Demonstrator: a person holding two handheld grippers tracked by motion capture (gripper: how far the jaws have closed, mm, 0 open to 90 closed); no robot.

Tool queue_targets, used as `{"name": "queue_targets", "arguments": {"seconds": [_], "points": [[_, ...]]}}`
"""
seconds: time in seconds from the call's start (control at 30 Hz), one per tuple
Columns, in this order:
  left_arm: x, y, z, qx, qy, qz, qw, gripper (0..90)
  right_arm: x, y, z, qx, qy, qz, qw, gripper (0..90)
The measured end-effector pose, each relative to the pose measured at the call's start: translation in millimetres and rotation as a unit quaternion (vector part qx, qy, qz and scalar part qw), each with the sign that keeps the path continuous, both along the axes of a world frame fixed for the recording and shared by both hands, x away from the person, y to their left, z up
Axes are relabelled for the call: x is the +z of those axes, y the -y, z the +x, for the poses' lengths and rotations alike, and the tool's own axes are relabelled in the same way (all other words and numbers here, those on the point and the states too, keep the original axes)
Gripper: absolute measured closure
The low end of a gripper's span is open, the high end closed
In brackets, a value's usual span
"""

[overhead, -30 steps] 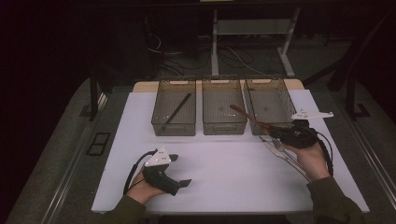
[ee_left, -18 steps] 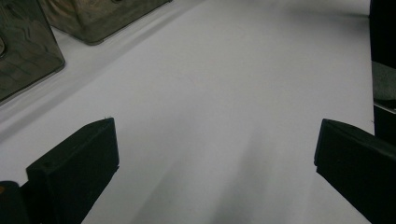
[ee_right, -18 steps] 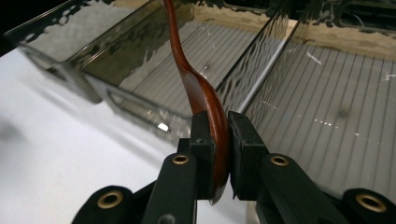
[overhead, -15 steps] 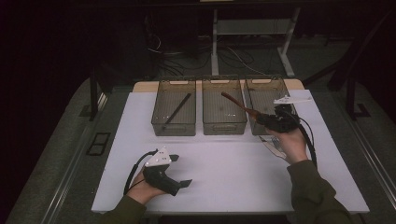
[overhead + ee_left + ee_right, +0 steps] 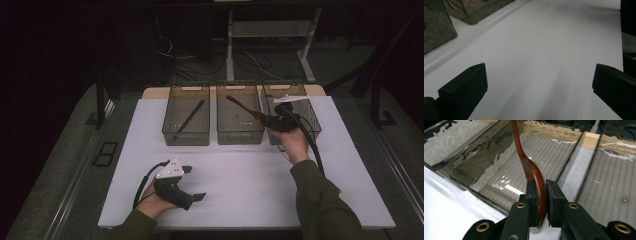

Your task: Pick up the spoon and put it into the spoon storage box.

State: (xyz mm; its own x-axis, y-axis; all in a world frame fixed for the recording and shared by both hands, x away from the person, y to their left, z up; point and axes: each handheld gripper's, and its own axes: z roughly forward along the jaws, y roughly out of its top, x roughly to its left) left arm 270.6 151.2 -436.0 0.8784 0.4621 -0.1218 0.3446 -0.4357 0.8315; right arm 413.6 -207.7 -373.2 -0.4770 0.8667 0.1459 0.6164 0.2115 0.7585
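The right claw (image 5: 268, 120) is clamped on the bowl of a wooden spoon (image 5: 534, 173), whose handle slants up over the middle bin (image 5: 239, 136). Since a second ago, it has carried the spoon leftward from the right bin (image 5: 311, 116). The left claw (image 5: 197, 196) rests open on the desk (image 5: 250, 185).

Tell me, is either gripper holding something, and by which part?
The right gripper clamps a reddish-brown wooden spoon by its bowl end, above the bins. The left gripper holds nothing.
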Motion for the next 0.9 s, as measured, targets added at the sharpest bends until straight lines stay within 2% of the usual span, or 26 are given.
{"name": "queue_targets", "arguments": {"seconds": [0.2,0.4,0.43,0.63,0.83,0.9], "points": [[0.2,-0.1,-0.6,-0.002,0.000,-0.001,1.0000,0.0,-2.4,-19.8,8.7,0.003,-0.009,-0.024,0.9997,81.3],[0.9,0.3,-0.8,-0.005,0.002,-0.001,1.0000,0.0,-9.2,-28.4,12.2,0.009,-0.020,-0.042,0.9988,79.7],[0.9,0.3,-0.7,-0.005,0.002,0.000,1.0000,0.0,-9.7,-28.5,12.2,0.009,-0.021,-0.041,0.9989,76.1],[0.8,0.4,-0.9,-0.005,0.001,0.000,1.0000,0.0,-8.0,-25.9,10.3,0.017,-0.016,-0.031,0.9992,67.1],[0.6,0.7,-1.2,-0.002,0.000,-0.003,1.0000,0.0,0.0,-19.3,3.2,0.037,-0.009,0.005,0.9992,53.3],[0.9,0.5,-0.9,-0.004,0.002,0.001,1.0000,0.0,2.8,-14.5,-0.4,0.043,-0.005,0.014,0.9989,49.3]]}}
